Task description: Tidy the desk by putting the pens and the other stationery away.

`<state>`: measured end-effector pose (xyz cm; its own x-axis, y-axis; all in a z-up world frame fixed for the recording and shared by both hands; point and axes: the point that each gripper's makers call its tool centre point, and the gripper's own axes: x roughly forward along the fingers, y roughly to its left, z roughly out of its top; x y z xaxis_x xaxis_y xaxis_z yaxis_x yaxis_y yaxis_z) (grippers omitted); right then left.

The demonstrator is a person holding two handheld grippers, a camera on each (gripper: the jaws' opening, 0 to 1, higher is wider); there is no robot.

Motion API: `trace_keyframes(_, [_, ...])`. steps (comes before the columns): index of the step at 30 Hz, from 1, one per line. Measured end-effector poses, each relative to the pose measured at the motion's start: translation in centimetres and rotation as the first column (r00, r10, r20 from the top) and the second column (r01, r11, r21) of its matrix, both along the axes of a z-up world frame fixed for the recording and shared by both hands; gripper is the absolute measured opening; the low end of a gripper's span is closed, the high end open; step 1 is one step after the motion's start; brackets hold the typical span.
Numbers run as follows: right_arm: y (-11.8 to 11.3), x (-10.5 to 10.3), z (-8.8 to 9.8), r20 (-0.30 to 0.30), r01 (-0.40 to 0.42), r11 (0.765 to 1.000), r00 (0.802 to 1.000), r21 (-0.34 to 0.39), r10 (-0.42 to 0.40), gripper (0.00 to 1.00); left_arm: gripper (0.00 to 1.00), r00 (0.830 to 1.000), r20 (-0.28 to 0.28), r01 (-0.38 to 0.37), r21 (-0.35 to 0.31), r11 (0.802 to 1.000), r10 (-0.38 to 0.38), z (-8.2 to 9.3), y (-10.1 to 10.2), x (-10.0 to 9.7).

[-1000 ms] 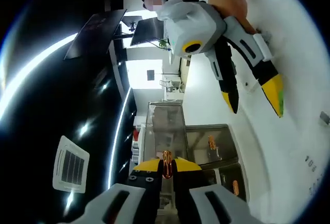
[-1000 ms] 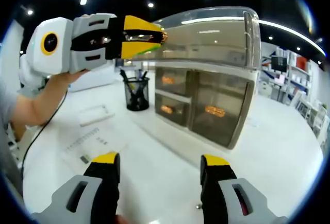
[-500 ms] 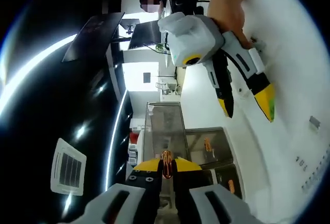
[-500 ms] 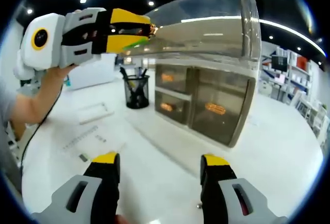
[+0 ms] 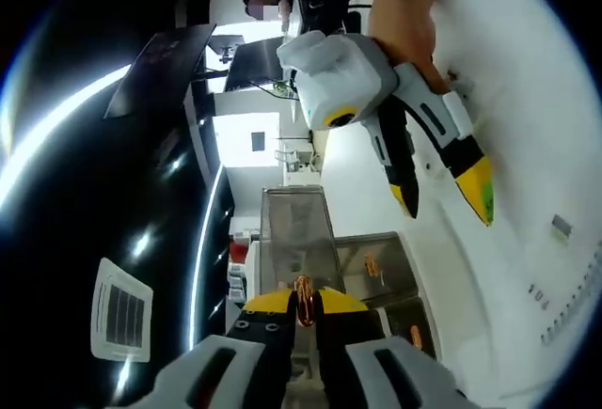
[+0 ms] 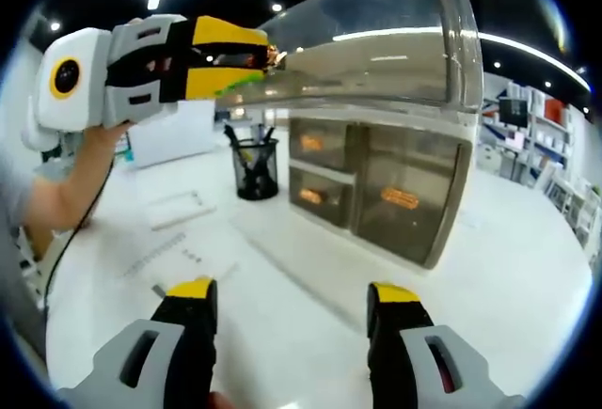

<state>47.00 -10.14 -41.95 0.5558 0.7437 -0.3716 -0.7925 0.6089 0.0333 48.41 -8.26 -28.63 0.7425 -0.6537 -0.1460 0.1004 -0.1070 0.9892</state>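
We hold the left gripper (image 5: 304, 302) pinched tight on a copper-coloured paper clip (image 5: 304, 297), raised over the open top of the clear drawer organiser (image 6: 395, 136); in the right gripper view the clip (image 6: 273, 53) sits at the organiser's near top corner. Our right gripper (image 6: 292, 298) is spread wide and holds nothing, low over the white desk (image 6: 282, 287). Since a second ago the left gripper has edged slightly back from that corner, the clip still pinched. More clips (image 6: 399, 197) lie inside the drawers. A black mesh pen cup (image 6: 254, 168) stands beside the organiser, and a ruler (image 6: 155, 260) lies flat nearer the desk's left edge.
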Motion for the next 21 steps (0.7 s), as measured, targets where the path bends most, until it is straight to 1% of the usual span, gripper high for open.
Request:
trace_keyframes(3, [0.1, 0.1, 0.0, -0.004, -0.002, 1.0, 1.0, 0.003, 0.002, 0.61, 0.09, 1.0, -0.006, 0.0, 0.014, 1.0, 0.0, -0.2, 0.0, -0.1])
trace_keyframes(8, [0.1, 0.1, -0.1, -0.006, -0.003, 1.0, 1.0, -0.002, 0.003, 0.62, 0.09, 1.0, 0.0, 0.001, 0.036, 0.999, -0.001, -0.3, 0.1, -0.1])
trace_keyframes(14, [0.4, 0.1, -0.6, -0.023, -0.018, 1.0, 1.0, -0.012, 0.018, 0.62, 0.11, 1.0, 0.009, 0.013, 0.059, 0.998, -0.014, -0.2, 0.2, -0.3])
trace_keyframes(16, [0.4, 0.1, -0.7, -0.025, -0.02, 1.0, 1.0, -0.015, 0.019, 0.63, 0.13, 0.999, -0.018, 0.039, 0.052, 0.998, -0.038, -0.2, 0.1, -0.5])
trace_keyframes(17, [0.5, 0.2, -0.7, -0.026, -0.022, 1.0, 0.999, -0.014, 0.022, 0.63, 0.13, 0.995, -0.065, 0.075, 0.023, 0.997, -0.074, -0.2, -0.4, -1.0])
trace_keyframes(18, [0.5, 0.2, -0.6, -0.025, -0.023, 1.0, 0.999, -0.011, 0.023, 0.63, 0.15, 0.991, -0.092, 0.092, -0.018, 0.996, -0.093, 0.1, -0.6, -1.4])
trace_keyframes(19, [0.5, 0.2, -0.5, -0.025, -0.024, 1.0, 0.999, -0.008, 0.024, 0.63, 0.2, 0.984, -0.117, 0.124, -0.062, 0.99, -0.131, 0.7, -1.0, -2.1])
trace_keyframes(20, [0.5, 0.2, -0.4, -0.026, -0.027, 1.0, 0.999, -0.005, 0.027, 0.63, 0.24, 0.962, -0.175, 0.188, -0.141, 0.972, -0.211, 1.3, -1.7, -3.3])
trace_keyframes(21, [0.6, 0.2, -0.5, -0.027, -0.029, 1.0, 0.999, 0.001, 0.029, 0.63, 0.26, 0.911, -0.264, 0.248, -0.262, 0.933, -0.316, 2.4, -2.3, -5.0])
